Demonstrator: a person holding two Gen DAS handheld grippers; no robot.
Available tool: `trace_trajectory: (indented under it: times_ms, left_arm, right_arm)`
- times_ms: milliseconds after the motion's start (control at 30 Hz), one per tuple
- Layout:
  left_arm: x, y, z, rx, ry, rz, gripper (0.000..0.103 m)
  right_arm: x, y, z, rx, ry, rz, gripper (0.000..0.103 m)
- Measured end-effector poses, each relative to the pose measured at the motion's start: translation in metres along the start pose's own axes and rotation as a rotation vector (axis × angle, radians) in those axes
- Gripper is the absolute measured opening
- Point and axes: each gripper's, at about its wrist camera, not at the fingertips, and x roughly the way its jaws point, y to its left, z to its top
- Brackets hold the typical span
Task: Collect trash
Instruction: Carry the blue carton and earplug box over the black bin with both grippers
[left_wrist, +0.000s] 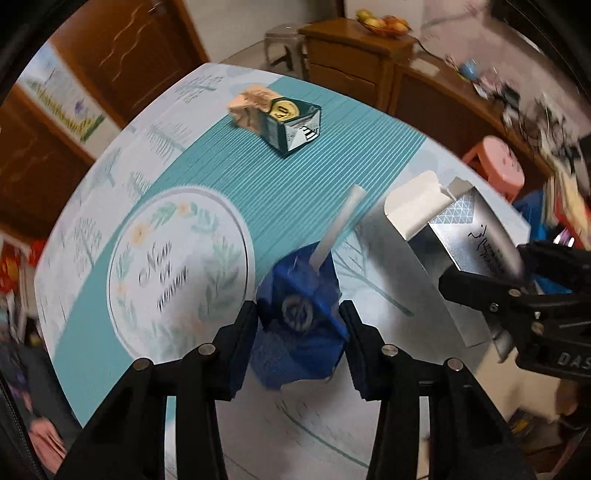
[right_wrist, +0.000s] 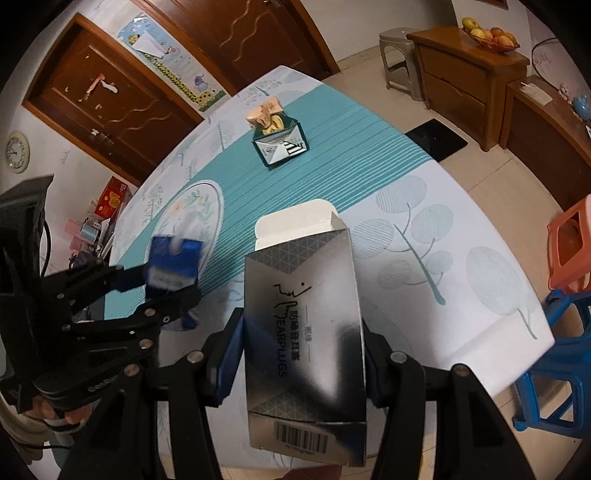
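Tablecloth (right_wrist: 461, 258) below: each hand-held gripper clamps a carton (flap open).

Both tools (left_wrist: 298, 328) (right_wrist: 303, 354) are matte black linkages with silver rivets.

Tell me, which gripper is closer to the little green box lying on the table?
Hard to tell. The left gripper holds a blue carton, the right gripper a silver box; both sit well short of the green box.

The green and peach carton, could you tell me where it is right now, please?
The green and peach carton lies on the teal stripe of the tablecloth at the table's far end, apart from both tongs, beyond the silver earplugs box.
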Motion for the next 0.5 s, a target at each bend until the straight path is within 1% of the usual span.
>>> trace_trajectory:
  times_ms: [233,400,500]
  left_arm:
    - [-0.041,-0.017,-0.044,-0.144,-0.014,-0.041,0.042]
    - [-0.061,-0.041,-0.084,-0.244,-0.018,-0.056,0.042]
    - [-0.069,-0.058,-0.111,-0.308,-0.017,-0.052,0.042]
  right_arm:
    - [-0.03,0.006,-0.022,-0.078,0.011,0.035,0.054]
    - [-0.058,0.006,-0.05,-0.145,0.028,0.071,0.054]
    - [-0.07,0.003,-0.068,-0.175,0.046,0.088,0.054]
